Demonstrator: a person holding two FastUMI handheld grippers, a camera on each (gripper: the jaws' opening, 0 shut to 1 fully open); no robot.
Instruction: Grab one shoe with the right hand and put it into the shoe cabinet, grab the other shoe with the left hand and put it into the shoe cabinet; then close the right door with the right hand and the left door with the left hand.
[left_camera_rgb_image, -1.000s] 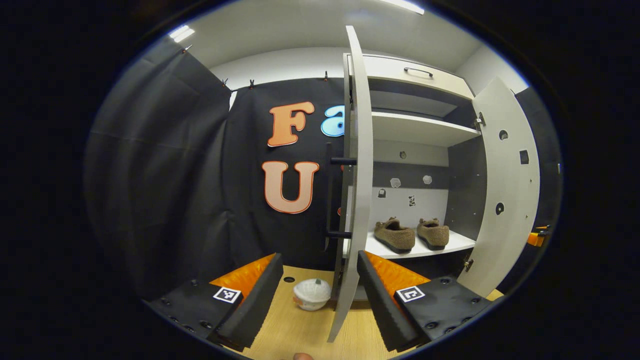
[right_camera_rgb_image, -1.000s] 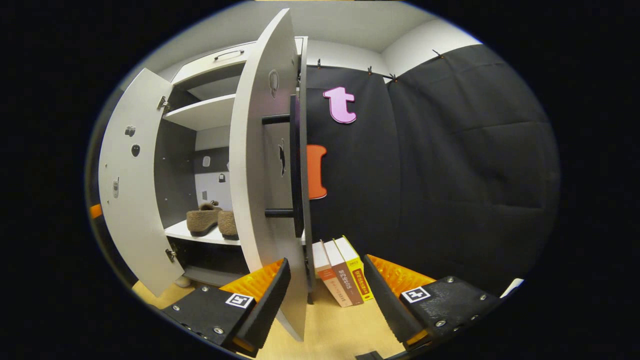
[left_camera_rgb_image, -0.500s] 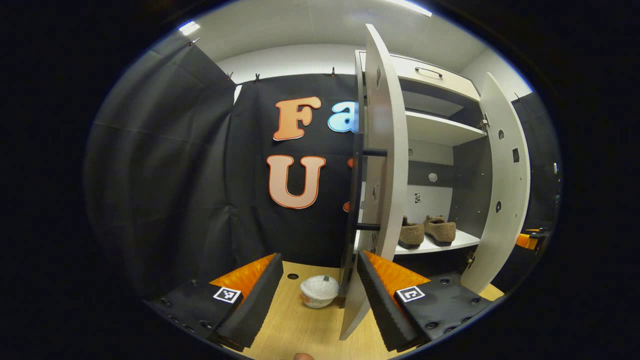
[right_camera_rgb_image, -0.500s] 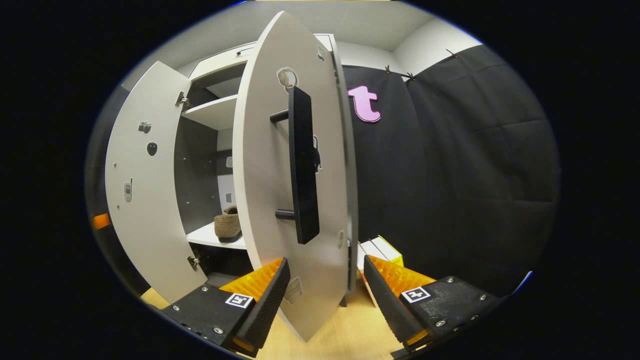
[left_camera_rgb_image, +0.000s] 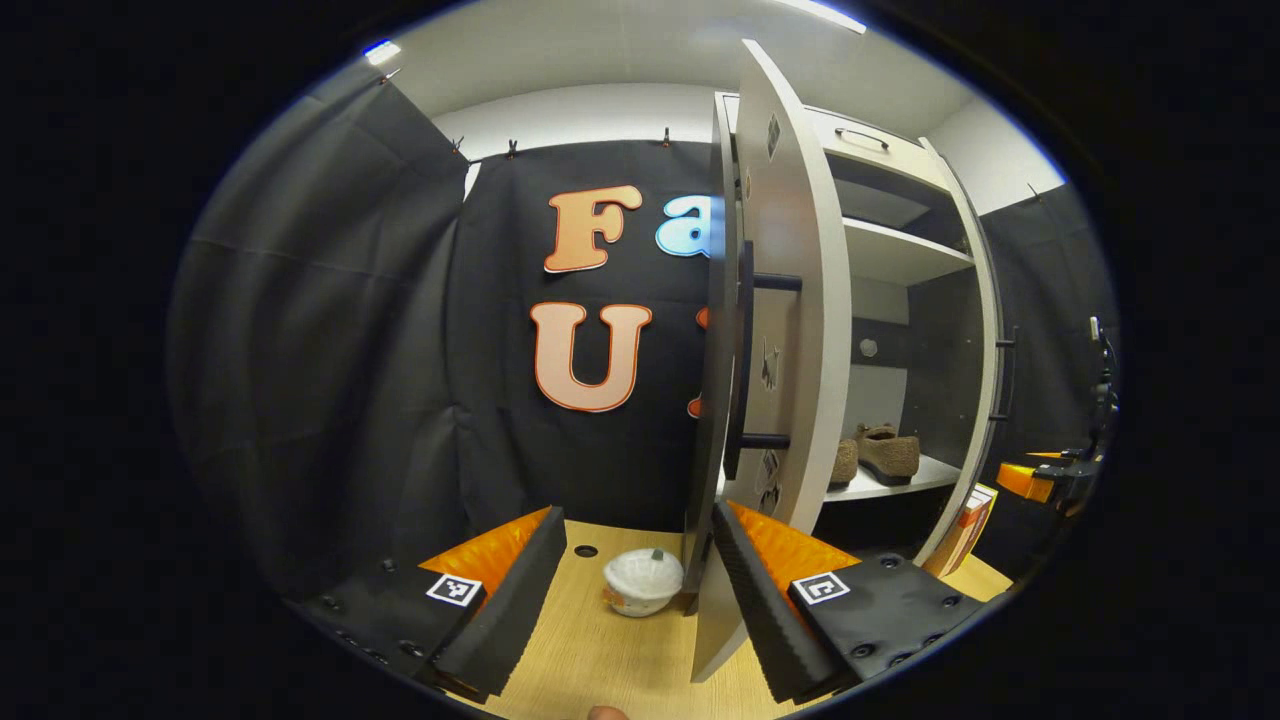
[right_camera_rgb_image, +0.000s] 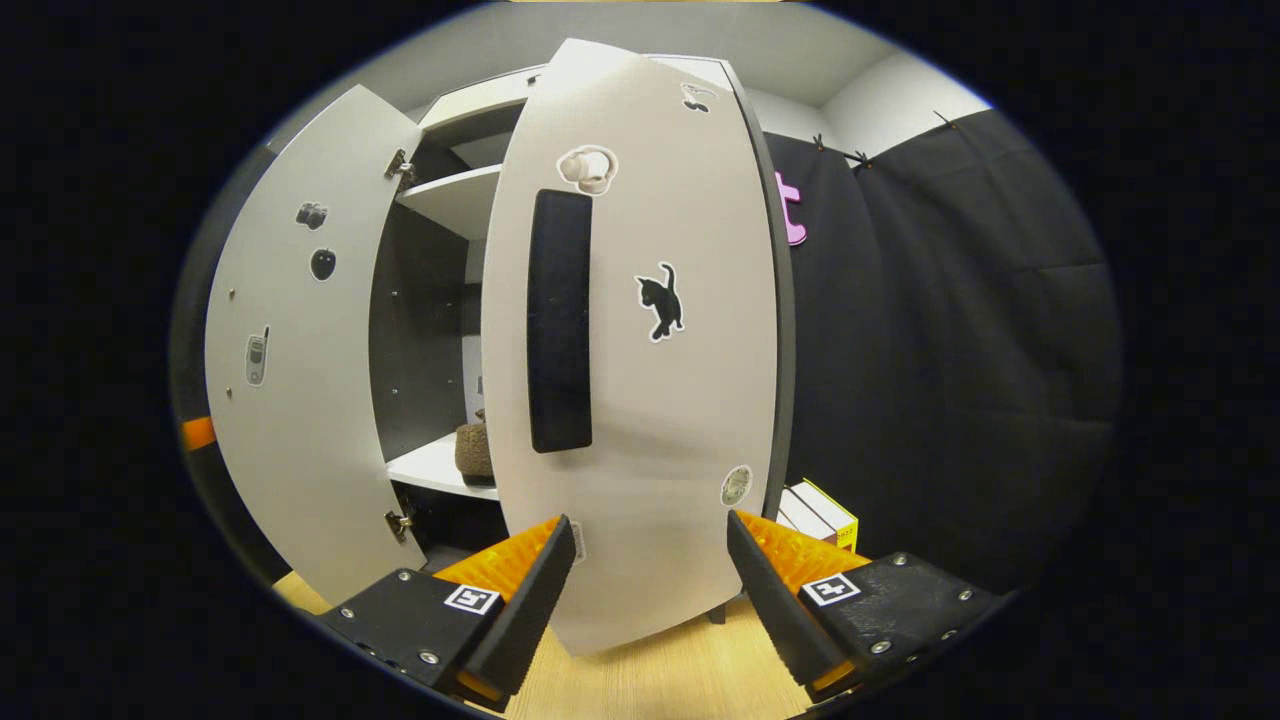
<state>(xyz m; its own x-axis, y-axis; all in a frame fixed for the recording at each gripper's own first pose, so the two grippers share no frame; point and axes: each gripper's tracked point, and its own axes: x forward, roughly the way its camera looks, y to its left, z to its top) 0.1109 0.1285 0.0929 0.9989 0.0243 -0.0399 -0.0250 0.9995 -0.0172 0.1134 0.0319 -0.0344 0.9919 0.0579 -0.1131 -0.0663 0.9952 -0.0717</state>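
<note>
Shoes (left_camera_rgb_image: 888, 452) sit shelved; cat sticker (right_camera_rgb_image: 661, 301) on right door (right_camera_rgb_image: 640, 330), no readable writing; both my grippers (left_camera_rgb_image: 637, 585) (right_camera_rgb_image: 648, 590) gape, empty.

In the left gripper view, the left door (left_camera_rgb_image: 790, 300) stands just ahead of the left gripper (left_camera_rgb_image: 637, 585), a small bowl (left_camera_rgb_image: 642, 583) on the table (left_camera_rgb_image: 590, 660) between its fingers. Beyond the door, to its right, two shoes (left_camera_rgb_image: 885, 453) sit on the cabinet's lower shelf (left_camera_rgb_image: 900, 482). In the right gripper view, the right door (right_camera_rgb_image: 650, 340) stands directly ahead of the right gripper (right_camera_rgb_image: 648, 585), books (right_camera_rgb_image: 820, 510) behind it to the right.
</note>
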